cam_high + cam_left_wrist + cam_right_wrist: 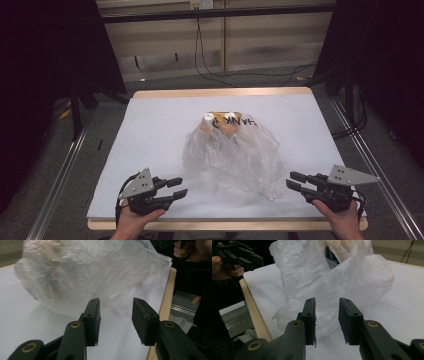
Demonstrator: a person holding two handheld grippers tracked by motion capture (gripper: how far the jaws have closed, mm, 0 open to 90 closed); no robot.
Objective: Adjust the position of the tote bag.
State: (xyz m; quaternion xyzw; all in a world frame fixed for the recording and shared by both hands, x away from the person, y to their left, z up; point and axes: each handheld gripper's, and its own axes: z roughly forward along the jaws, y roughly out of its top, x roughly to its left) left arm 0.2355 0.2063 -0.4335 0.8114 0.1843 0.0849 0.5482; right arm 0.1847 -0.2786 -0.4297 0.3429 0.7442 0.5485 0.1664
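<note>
Two grippers, both mine, flank one clear plastic bag (235, 157) lying at the middle of the white table (150, 125). My left gripper (181, 187) sits near the front edge, left of the bag, its jaws parted with nothing between them. My right gripper (293, 180) sits to the bag's right, just beside its lower corner, jaws likewise apart and gripping nothing. Neither touches the film.

Inside the bag I note tan, lumpy contents (222, 125), bunched toward the far end; I cannot tell what they are. Dark lettering (245, 122) shows on that end.

Judgement on handling: the film is thin, crinkled and limp, likely slippery, and will collapse rather than resist. The load looks light but uneven, so the bag should sag toward the filled end when lifted.

Recommended hold: the loose, empty flap (294, 312) at the near side, pinched flat on doubled film, clear of the contents.
</note>
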